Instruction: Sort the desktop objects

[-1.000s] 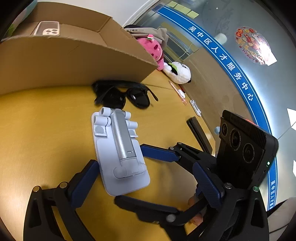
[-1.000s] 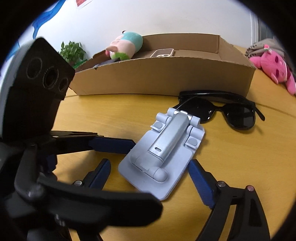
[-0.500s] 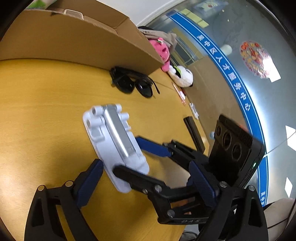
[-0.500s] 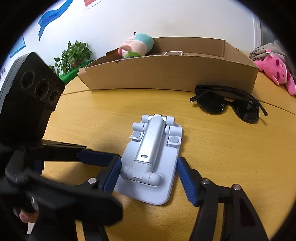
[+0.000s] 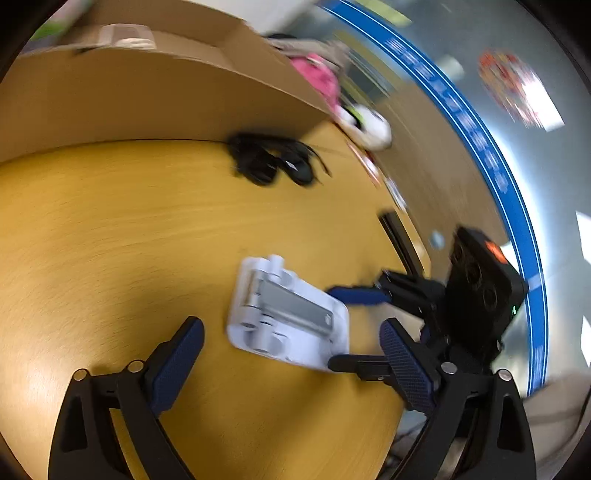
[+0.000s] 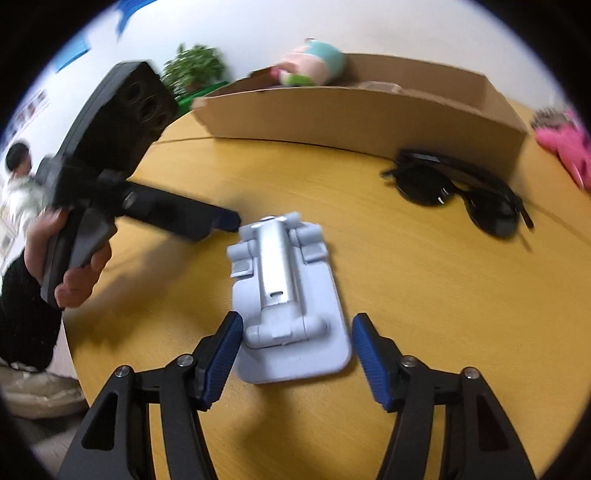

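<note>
A light grey folding phone stand [image 6: 284, 295] lies flat on the yellow table [image 6: 424, 295]. Its base sits between the blue pads of my right gripper [image 6: 293, 350], whose jaws are opening. The left pad is at the stand's edge and a thin strip of table shows beside the right pad. In the left wrist view the stand [image 5: 288, 317] lies just past my wide open left gripper [image 5: 291, 363], with my right gripper [image 5: 351, 330] reaching in from the right. A hand [image 6: 74, 258] holds the left gripper, whose fingertip [image 6: 225, 219] points at the stand's far corner.
Black sunglasses [image 6: 465, 192] lie beside a long cardboard box [image 6: 362, 118] that holds a phone [image 5: 125, 35] and a plush toy [image 6: 314, 62]. A pink plush [image 6: 565, 147] and a white plush [image 5: 369, 127] sit further back. A dark slab [image 5: 399, 236] lies near the table's right edge.
My left gripper has drawn back from the stand toward the left. My right gripper closed in around the stand's base, and the stand has turned in the left wrist view.
</note>
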The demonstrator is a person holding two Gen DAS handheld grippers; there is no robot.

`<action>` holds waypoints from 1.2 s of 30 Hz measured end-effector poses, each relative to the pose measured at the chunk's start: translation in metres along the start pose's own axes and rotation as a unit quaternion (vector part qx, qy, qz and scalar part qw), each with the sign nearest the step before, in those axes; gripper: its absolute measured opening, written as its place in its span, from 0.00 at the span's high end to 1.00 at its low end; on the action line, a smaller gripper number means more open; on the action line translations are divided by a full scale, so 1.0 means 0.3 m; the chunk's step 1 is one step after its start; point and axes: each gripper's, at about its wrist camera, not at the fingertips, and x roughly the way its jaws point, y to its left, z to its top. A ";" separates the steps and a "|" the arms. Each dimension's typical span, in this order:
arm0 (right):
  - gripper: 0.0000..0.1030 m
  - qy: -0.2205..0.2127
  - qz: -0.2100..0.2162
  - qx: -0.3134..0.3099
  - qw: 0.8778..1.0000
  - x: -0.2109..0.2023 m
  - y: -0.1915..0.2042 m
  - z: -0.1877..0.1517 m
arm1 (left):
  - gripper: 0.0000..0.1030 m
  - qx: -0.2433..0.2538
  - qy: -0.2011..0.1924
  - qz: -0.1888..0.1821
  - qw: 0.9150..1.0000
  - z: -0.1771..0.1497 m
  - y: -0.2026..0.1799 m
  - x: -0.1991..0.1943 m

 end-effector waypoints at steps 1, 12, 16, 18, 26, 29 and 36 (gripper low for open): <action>0.30 -0.004 0.003 0.001 1.000 -0.002 0.005 -0.003 | 0.04 0.019 0.011 -0.003 1.000 0.005 -0.003 0.004; 0.35 -0.009 -0.077 -0.075 0.994 0.034 0.099 -0.030 | 0.01 0.135 0.056 0.000 0.989 0.005 -0.070 0.043; 0.35 -0.009 -0.072 -0.056 0.996 0.046 0.096 -0.012 | 0.02 0.144 0.046 0.013 0.988 -0.013 -0.074 0.037; 0.36 -0.017 -0.060 -0.041 0.997 0.038 0.098 -0.016 | 0.03 0.135 0.043 0.011 0.990 -0.016 -0.067 0.029; 0.37 -0.034 -0.009 -0.007 0.999 0.024 0.102 0.026 | 0.04 0.127 0.017 -0.007 0.992 0.019 -0.117 -0.071; 0.37 -0.056 0.010 -0.006 0.998 -0.012 0.118 0.077 | 0.09 0.148 0.023 -0.028 0.988 0.065 -0.179 -0.103; 0.37 -0.124 0.017 -0.036 0.991 -0.103 0.147 0.269 | 0.21 0.157 -0.010 -0.021 0.987 0.221 -0.212 -0.191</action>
